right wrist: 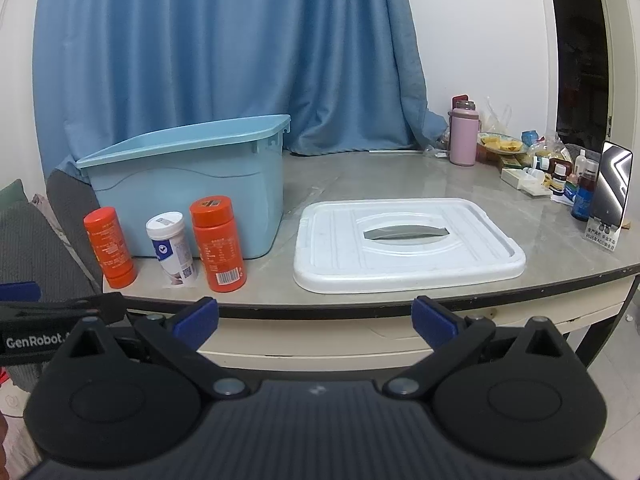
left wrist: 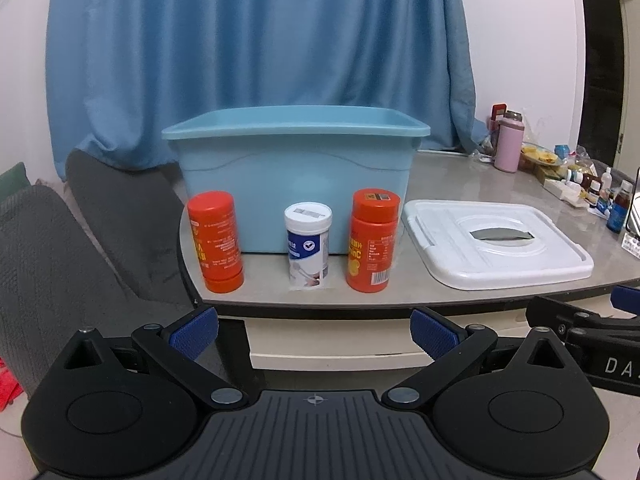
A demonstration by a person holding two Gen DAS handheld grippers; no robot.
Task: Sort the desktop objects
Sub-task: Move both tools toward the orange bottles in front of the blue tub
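Three bottles stand in a row at the table's front edge: an upside-down orange bottle [left wrist: 218, 242] [right wrist: 110, 246], a white bottle with a blue label [left wrist: 308, 246] [right wrist: 172, 248], and an upright orange bottle [left wrist: 374, 240] [right wrist: 218, 244]. Behind them stands an open light-blue bin [left wrist: 296, 172] [right wrist: 188, 180]. Its white lid [left wrist: 496, 242] [right wrist: 408, 240] lies flat to the right. My left gripper [left wrist: 314, 332] is open and empty, in front of the table edge facing the bottles. My right gripper [right wrist: 316, 322] is open and empty, facing the lid.
A pink flask [right wrist: 463, 136], a plate of food [right wrist: 500, 146], small medicine bottles [right wrist: 560, 180] and a phone on a stand [right wrist: 612, 188] crowd the table's far right. A grey chair [left wrist: 80, 240] stands left of the table. A blue curtain [left wrist: 256, 40] hangs behind.
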